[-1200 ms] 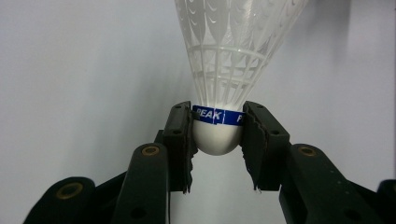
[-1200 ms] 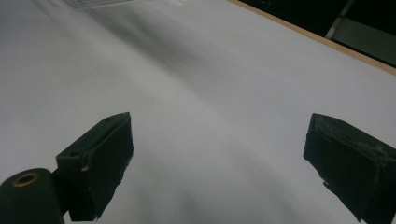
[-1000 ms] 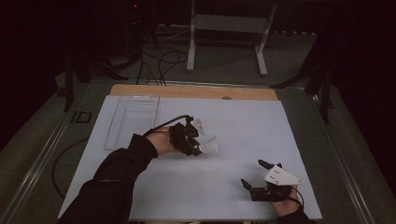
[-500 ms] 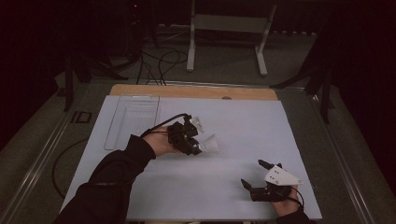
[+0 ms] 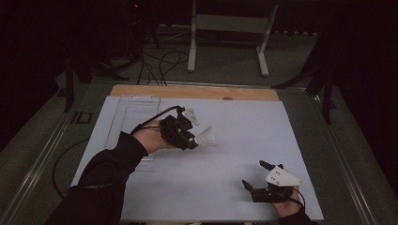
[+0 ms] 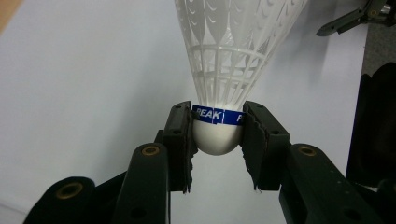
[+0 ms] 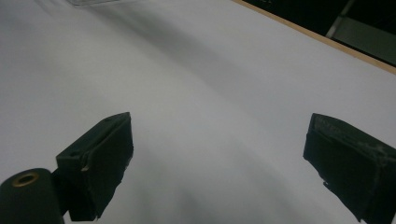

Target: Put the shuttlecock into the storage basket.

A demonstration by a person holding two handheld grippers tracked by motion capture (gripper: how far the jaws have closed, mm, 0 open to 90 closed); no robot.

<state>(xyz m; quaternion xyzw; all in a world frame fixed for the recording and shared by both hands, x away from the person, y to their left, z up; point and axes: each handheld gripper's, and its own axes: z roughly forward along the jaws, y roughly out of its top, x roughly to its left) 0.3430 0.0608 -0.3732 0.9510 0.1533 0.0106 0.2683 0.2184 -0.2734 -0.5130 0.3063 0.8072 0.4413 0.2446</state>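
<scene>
A white plastic shuttlecock (image 6: pixel 233 51) with a blue band around its round cork is clamped at the cork by my left gripper (image 6: pixel 217 126). Its skirt points away from the jaws. In the high view the left gripper (image 5: pixel 191 140) hovers over the middle-left of the white table (image 5: pixel 244 126), and the shuttlecock (image 5: pixel 206 137) sticks out to its right. My right gripper (image 5: pixel 253 173) rests near the table's front right corner. Its jaws (image 7: pixel 219 140) stand wide open with only bare tabletop between them. The right gripper (image 6: pixel 359 16) also shows far off in the left gripper view.
A clear shallow tray (image 5: pixel 133 117) lies at the back left of the table. A wooden strip (image 5: pixel 192 92) runs along the far edge. Beyond it stand a metal frame (image 5: pixel 230 23) and cables (image 5: pixel 159 58) on the dark floor.
My left hand has lifted the shuttlecock and drawn it slightly back and to the left. The right gripper has kept still.
</scene>
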